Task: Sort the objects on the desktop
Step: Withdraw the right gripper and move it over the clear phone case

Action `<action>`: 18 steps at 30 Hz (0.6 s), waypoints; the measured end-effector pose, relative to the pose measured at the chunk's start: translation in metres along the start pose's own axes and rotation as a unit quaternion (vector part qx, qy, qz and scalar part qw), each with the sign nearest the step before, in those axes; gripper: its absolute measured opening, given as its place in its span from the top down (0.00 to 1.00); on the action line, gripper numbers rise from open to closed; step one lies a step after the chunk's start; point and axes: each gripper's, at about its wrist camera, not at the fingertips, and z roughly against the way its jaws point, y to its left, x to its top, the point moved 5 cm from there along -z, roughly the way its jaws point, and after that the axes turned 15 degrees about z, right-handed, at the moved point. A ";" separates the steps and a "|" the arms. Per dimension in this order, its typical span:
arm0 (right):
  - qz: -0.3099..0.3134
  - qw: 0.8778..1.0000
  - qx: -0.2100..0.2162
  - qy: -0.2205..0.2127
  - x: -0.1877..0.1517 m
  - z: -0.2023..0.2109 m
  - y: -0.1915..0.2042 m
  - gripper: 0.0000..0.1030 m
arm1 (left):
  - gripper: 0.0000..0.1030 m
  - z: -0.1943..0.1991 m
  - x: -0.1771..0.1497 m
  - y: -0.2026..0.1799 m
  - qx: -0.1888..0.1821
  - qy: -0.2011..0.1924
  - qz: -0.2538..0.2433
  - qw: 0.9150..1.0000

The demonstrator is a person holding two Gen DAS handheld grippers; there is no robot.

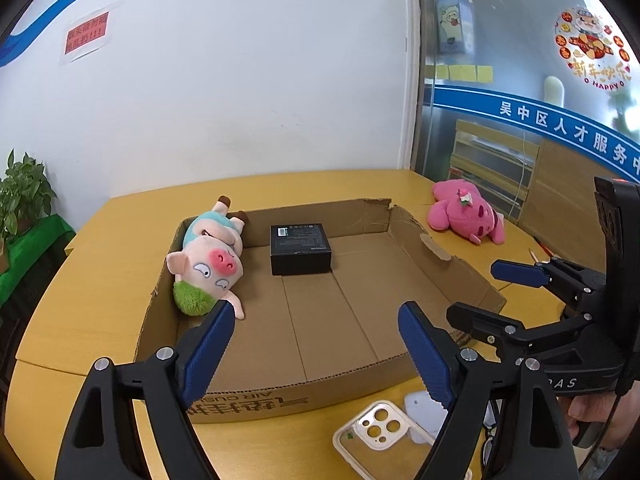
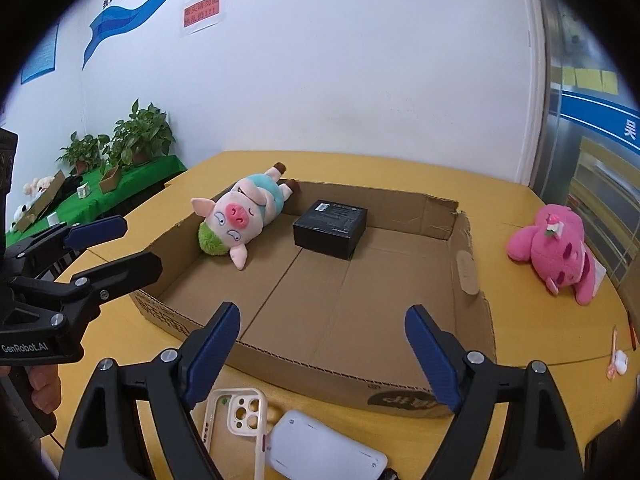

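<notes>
Two grippers, left gripper (image 1: 316,350) and right gripper (image 2: 322,354), are hovering wide open and empty at frame bottom. Mid-frame, a pig plush (image 1: 208,264) and black box (image 1: 300,248) are lying inside the cardboard tray (image 1: 440,258); a pink plush (image 1: 466,212) is sitting outside, right.

The cardboard tray (image 2: 464,280) has low walls all round, so entry is from above. Its near and right floor lies bare; the pig toy (image 2: 240,216) fills the far left corner and the black box (image 2: 330,229) sits beside it at the back. On the surface (image 2: 532,320), the phone case (image 2: 236,420) and white pad (image 2: 324,448) crowd the near edge; the pink toy (image 2: 556,248) lies right of the tray.
</notes>
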 end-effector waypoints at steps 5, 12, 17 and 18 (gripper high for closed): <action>-0.013 1.000 -0.020 0.004 -0.011 0.004 -0.006 0.18 | 0.15 0.003 -0.007 -0.008 0.003 -0.002 -0.020 1.000; -0.014 1.000 -0.022 0.007 -0.014 0.005 -0.008 0.18 | 0.15 -0.001 -0.009 -0.006 0.000 0.000 -0.013 1.000; -0.018 1.000 -0.019 0.011 -0.017 0.004 -0.006 0.18 | 0.15 -0.005 -0.014 -0.004 -0.001 0.007 -0.014 1.000; -0.018 1.000 -0.018 0.013 -0.019 0.003 -0.006 0.18 | 0.15 -0.006 -0.015 -0.004 -0.002 0.008 -0.012 1.000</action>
